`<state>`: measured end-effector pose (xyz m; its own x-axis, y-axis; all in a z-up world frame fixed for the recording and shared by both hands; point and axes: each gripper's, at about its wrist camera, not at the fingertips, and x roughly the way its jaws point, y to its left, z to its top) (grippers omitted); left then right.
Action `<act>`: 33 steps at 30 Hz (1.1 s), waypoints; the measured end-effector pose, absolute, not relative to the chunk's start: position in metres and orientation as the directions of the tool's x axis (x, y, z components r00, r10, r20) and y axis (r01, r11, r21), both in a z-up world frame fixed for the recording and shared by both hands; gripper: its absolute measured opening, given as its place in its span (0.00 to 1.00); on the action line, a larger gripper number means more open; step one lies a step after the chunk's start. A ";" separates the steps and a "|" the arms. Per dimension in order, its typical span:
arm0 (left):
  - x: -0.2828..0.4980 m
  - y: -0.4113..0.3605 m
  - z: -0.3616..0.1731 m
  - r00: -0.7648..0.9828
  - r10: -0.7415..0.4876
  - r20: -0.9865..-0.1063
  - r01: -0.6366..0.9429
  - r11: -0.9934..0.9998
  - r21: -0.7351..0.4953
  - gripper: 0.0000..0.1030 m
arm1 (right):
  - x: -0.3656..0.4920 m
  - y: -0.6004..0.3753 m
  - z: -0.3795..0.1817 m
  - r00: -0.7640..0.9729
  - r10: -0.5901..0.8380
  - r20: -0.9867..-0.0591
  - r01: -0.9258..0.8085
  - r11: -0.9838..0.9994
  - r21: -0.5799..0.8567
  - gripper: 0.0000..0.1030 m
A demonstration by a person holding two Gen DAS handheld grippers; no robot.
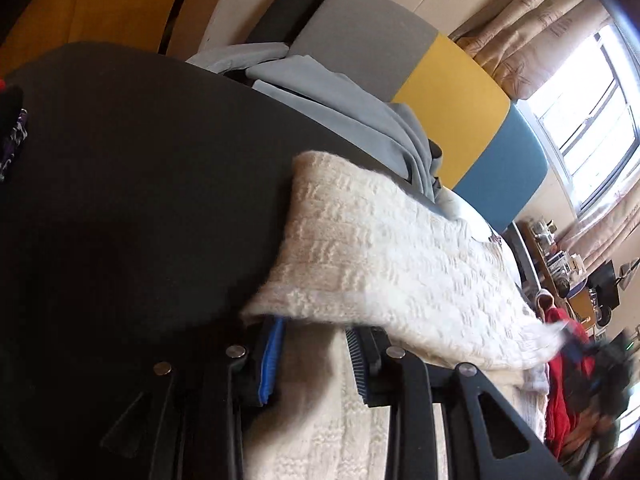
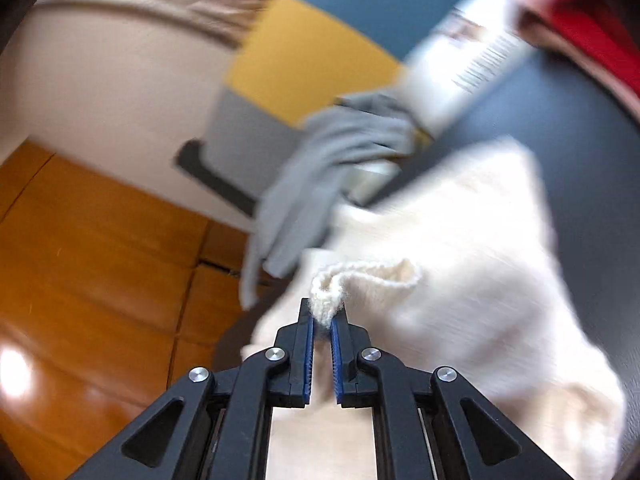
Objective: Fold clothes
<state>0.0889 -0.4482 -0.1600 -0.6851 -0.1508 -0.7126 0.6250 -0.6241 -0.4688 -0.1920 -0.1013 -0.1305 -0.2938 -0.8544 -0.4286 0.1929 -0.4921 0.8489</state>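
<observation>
A cream knit sweater (image 1: 400,264) lies across the black table (image 1: 120,160), with one folded edge draped over my left gripper (image 1: 314,326). Its blue-padded fingers stand fairly wide with thick knit filling the gap, and their tips are hidden under the fold. In the left wrist view my right gripper (image 1: 588,356) is a dark blur at the sweater's far corner. In the right wrist view, my right gripper (image 2: 322,312) is shut on a bunched edge of the sweater (image 2: 460,280), which trails back onto the table (image 2: 580,160).
A grey garment (image 1: 320,88) hangs off the table's far edge by a grey, yellow and blue chair back (image 1: 448,92). Red cloth (image 1: 560,400) sits past the sweater's end. Wooden floor (image 2: 100,260) lies below the table edge. A bright window (image 1: 592,92) is at right.
</observation>
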 end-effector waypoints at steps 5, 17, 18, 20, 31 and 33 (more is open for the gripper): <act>0.095 -0.439 -0.153 -0.675 -0.141 -0.724 0.618 -0.644 -0.451 0.29 | -0.190 -0.080 -0.165 -0.278 -0.874 -0.398 0.134 -0.445 0.885 0.08; 0.121 -0.420 -0.133 -0.692 -0.104 -0.714 0.555 -0.710 -0.434 0.30 | -0.193 -0.063 -0.153 -0.295 -0.797 -0.526 0.243 -0.595 0.766 0.12; 0.121 -0.418 -0.128 -0.698 -0.108 -0.708 0.544 -0.722 -0.427 0.30 | -0.192 -0.060 -0.154 -0.299 -0.794 -0.529 0.246 -0.599 0.762 0.12; 0.119 -0.414 -0.117 -0.715 -0.111 -0.690 0.520 -0.744 -0.419 0.30 | -0.195 -0.058 -0.158 -0.291 -0.799 -0.527 0.234 -0.593 0.770 0.12; 0.045 -0.427 -0.090 -0.737 -0.167 -0.655 0.484 -0.807 -0.339 0.31 | -0.178 -0.118 -0.104 -0.376 -0.674 -0.635 0.515 -0.722 0.462 0.37; 0.028 -0.431 -0.094 -0.721 -0.176 -0.670 0.489 -0.815 -0.312 0.31 | -0.180 -0.136 -0.111 -0.372 -0.642 -0.670 0.530 -0.740 0.415 0.38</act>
<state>0.0281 -0.4311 -0.0941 -0.7211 -0.1763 -0.6700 0.4891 -0.8145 -0.3120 -0.1798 -0.1360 -0.1107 -0.3721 -0.6423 -0.6701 0.5298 -0.7397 0.4149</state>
